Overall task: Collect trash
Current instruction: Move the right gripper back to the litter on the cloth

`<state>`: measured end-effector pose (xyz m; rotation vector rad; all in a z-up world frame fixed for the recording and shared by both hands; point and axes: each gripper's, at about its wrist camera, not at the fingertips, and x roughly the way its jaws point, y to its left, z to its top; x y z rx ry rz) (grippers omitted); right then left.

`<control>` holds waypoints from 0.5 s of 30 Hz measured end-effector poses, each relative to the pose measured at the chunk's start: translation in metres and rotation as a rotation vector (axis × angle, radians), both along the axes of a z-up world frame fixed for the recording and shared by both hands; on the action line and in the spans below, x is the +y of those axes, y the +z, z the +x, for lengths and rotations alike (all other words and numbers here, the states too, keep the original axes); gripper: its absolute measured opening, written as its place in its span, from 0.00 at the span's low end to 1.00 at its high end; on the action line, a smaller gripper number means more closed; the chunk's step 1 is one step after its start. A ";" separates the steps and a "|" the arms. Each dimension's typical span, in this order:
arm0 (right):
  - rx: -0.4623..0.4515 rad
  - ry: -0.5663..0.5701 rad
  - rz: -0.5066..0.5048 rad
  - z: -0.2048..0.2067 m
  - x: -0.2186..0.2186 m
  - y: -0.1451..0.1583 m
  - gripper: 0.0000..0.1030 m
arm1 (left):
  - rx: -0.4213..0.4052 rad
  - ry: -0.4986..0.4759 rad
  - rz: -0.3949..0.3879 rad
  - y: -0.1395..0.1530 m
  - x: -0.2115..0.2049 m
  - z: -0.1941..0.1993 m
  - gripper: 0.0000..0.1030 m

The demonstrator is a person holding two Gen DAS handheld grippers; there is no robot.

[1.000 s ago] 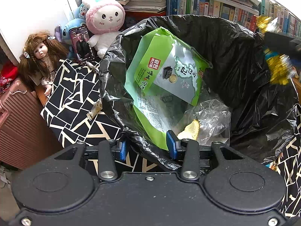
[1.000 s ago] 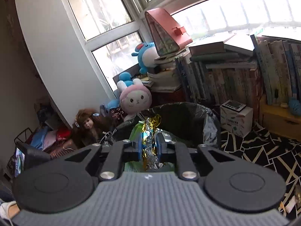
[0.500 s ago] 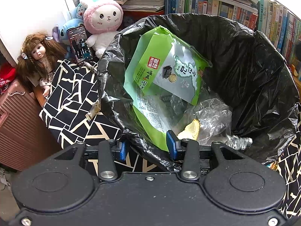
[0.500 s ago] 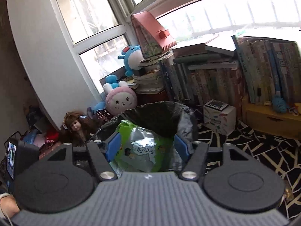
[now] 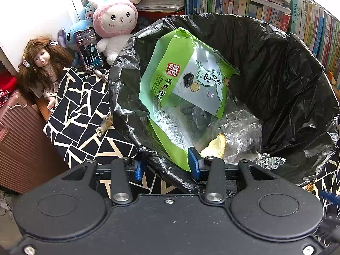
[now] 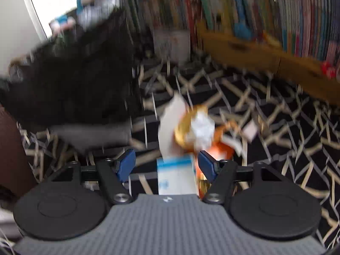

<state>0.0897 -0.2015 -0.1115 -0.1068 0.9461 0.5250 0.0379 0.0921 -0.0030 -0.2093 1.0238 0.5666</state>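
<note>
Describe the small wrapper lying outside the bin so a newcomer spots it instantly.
Find the black-lined bin. On the black-and-cream patterned cloth just left of its rim lies a small tan wrapper, the only loose trash there, nearer the camera than the phone.

Crumpled wrappers (image 6: pixel 191 131) on patterned floor; black-lined bin (image 5: pixel 297 80) part-filled.

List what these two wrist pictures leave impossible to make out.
- Right wrist view: motion blur hides what the litter pile contains.
- Left wrist view: the gripper body covers the bin bag's near rim.
- Left wrist view: book spines are too small to read.
</note>
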 end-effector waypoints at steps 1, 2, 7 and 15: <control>0.029 0.000 -0.023 -0.004 0.001 -0.012 0.75 | 0.000 0.000 0.000 0.000 0.000 0.000 0.38; 0.055 -0.005 -0.046 -0.007 0.002 -0.024 0.75 | 0.001 -0.001 0.001 0.000 0.000 0.000 0.38; 0.115 -0.067 -0.135 -0.009 0.003 -0.063 0.75 | 0.003 -0.006 0.005 -0.001 -0.001 0.000 0.38; 0.165 -0.108 -0.099 -0.006 -0.008 -0.076 0.65 | 0.004 -0.010 0.007 -0.001 -0.001 0.000 0.38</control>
